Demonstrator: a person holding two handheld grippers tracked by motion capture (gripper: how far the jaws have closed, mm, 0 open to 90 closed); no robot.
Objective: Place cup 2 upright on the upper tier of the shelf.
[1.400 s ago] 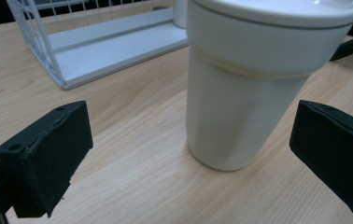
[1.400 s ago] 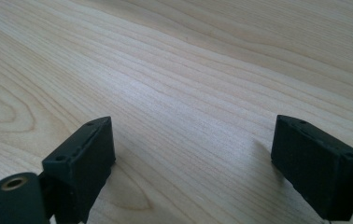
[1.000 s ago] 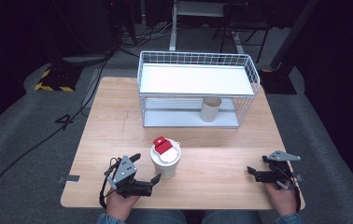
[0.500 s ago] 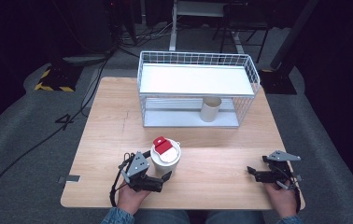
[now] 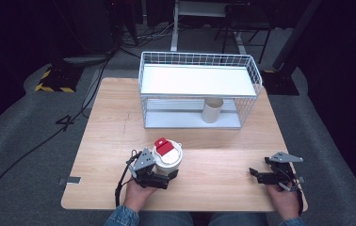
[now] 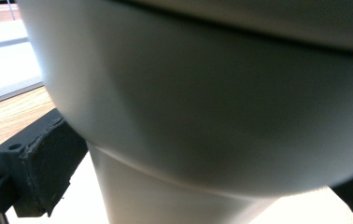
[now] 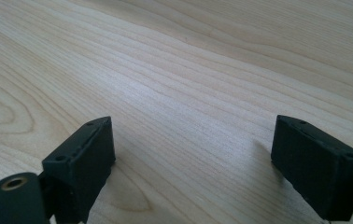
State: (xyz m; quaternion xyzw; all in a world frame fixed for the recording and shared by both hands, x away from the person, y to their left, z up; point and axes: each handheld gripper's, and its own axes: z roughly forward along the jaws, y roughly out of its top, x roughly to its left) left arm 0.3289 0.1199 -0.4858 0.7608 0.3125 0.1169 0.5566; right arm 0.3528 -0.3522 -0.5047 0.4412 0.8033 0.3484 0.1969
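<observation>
Left gripper point(image 5: 159, 175) has its jaws wide around the upright cup point(image 5: 167, 157), cup at its 12 o'clock, right gripper point(image 5: 266, 175) open, idle.

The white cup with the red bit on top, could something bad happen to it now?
Maybe. The left gripper has its jaws either side of the white cup, low on its body, so a grip there could tip the wider top over. The red-tabbed lid might pop off if the squeeze is hard. Whether the jaws already press the cup cannot be told. The right gripper sits open and apart on the table, so it could not steady the cup.
</observation>
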